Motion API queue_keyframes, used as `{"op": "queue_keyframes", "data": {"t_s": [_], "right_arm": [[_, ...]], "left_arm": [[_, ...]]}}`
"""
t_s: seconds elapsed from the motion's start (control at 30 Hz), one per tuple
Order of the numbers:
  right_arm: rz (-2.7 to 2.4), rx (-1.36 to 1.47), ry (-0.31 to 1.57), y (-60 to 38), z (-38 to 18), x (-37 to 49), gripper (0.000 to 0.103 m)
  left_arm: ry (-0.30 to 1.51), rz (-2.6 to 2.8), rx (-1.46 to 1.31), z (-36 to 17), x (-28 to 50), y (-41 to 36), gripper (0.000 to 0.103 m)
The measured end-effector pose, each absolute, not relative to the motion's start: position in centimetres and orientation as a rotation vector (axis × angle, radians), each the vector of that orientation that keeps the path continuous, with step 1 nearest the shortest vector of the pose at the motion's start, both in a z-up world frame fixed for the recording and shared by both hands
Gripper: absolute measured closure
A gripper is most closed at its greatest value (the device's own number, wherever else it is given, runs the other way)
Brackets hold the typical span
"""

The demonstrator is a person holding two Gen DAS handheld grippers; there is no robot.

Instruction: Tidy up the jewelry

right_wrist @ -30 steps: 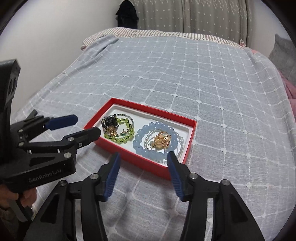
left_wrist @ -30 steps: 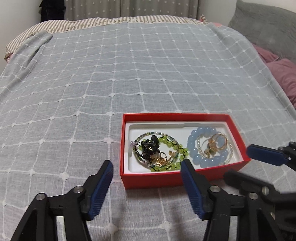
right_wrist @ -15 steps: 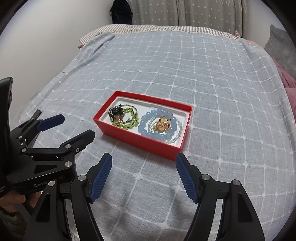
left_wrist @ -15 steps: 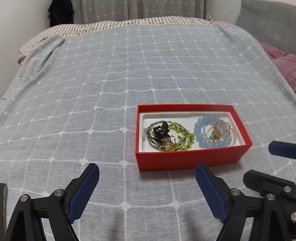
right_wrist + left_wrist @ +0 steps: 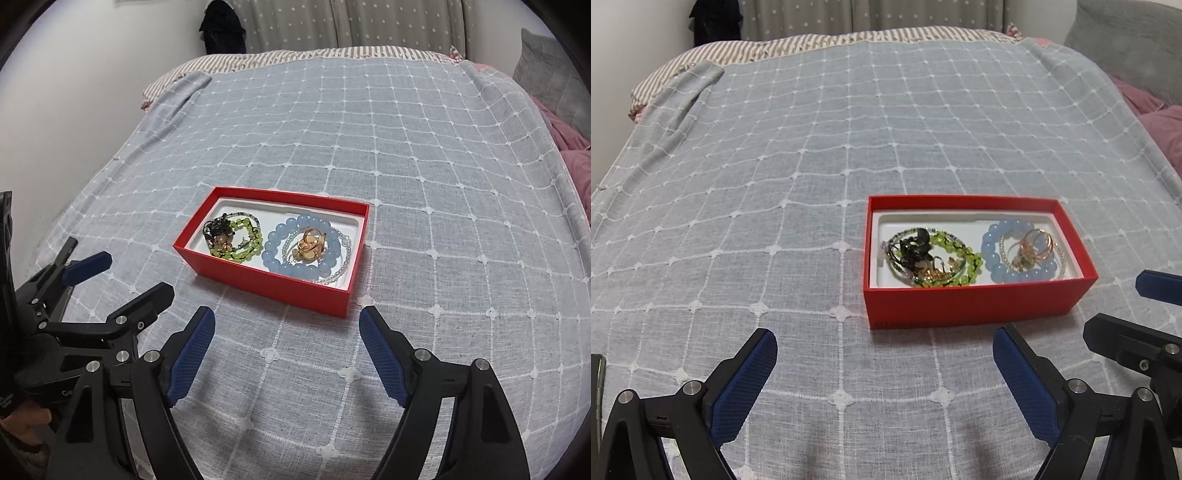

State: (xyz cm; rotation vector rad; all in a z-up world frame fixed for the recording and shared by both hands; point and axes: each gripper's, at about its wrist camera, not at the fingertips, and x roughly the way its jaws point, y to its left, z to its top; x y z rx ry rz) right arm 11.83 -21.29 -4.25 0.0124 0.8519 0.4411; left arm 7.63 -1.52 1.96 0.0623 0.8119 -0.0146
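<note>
Scene: we hold two grippers low over a grey checked bedspread [image 5: 812,155], both aimed down at a red box [image 5: 975,306] that sits on the cloth ahead of us.
Left gripper [image 5: 884,373]: its jaws are opening and stand wider than a second ago, with only bedspread between the blue pads.
Right gripper [image 5: 286,354]: its jaws are opening too, wider than a second ago, and nothing is between them.
What changed: the box looks smaller and farther from our fingertips than it did a second ago, when the pads framed its near wall.
Jewelry: a green bead bracelet [image 5: 245,243] tangled with dark pieces lies in the left half of the white tray; a blue bead bracelet [image 5: 295,262] rings gold rings [image 5: 312,243] in the right half.
Task reading: everything we can see is inside the box and nothing is loose on the cloth, so we judge the sorting done or close to it.
Next, as we judge it: no piece is left outside to fetch.
</note>
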Motion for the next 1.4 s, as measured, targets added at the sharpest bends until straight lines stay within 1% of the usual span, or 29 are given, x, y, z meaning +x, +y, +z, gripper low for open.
{"op": "queue_keyframes", "data": {"t_s": [0.67, 1.4], "right_arm": [[0.437, 0.003, 0.839, -20.93, -4.23, 11.75, 0.013], [0.434, -0.006, 0.839, -20.74, -4.41, 11.79, 0.013]], "left_arm": [[0.806, 0.012, 0.048, 2.12, 7.76, -0.93, 0.004], [0.809, 0.009, 0.044, 1.97, 7.69, -1.14, 0.003]]}}
